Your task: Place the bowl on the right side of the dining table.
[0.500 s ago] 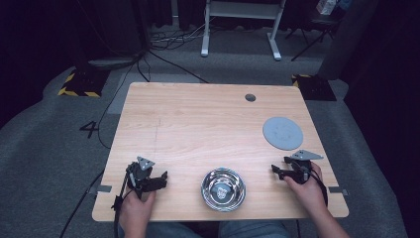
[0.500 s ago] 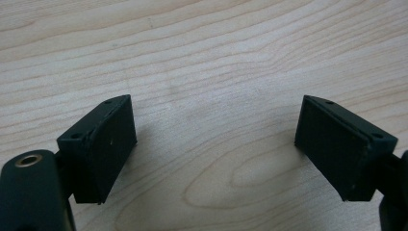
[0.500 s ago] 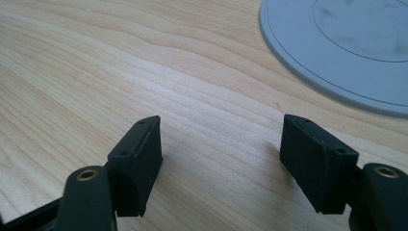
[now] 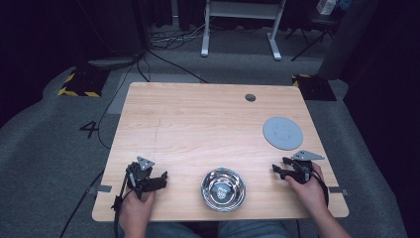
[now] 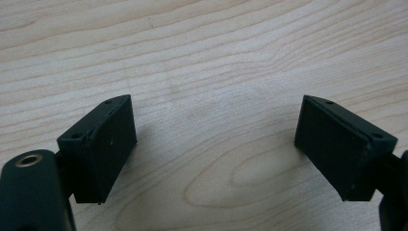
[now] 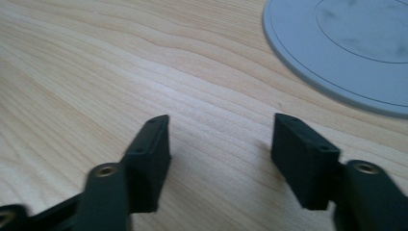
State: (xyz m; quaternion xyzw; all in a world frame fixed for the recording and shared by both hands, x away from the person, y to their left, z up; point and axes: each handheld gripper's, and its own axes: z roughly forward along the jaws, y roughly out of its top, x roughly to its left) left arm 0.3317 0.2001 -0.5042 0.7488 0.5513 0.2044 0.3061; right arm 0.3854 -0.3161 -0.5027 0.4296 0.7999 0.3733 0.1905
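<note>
Dark curtains and grey carpet ringed the room, with a white desk frame [image 4: 241, 20] standing at twelve o'clock and a yellow-and-black striped plate [image 4: 79, 83] lying on the floor toward ten o'clock. We worked at a pale wooden table [image 4: 198, 124] whose grain ran side to side, and a small round cable hole [image 4: 250, 97] sat near its far edge at about one o'clock.

Of the things on the table, the flat grey disc [image 4: 282, 132] lay at roughly two o'clock from the middle, flat on the wood. The steel bowl [image 4: 223, 189] stood upright at six o'clock, close to the near edge, midway between our two hands and touching neither.

Our left gripper [image 4: 159, 181] rested at about eight o'clock, pointing toward the bowl but stopping short of it. In the left gripper view [image 5: 214, 144] its jaws stood wide apart over bare wood with nothing between them.

Our right gripper [image 4: 280, 166] sat at about four o'clock, just near of the disc and apart from it. In the right gripper view [image 6: 219, 154] its jaws were likewise spread well apart and held nothing, and the disc [image 6: 346, 53] lay ahead of them toward one o'clock, clear of both pads.
</note>
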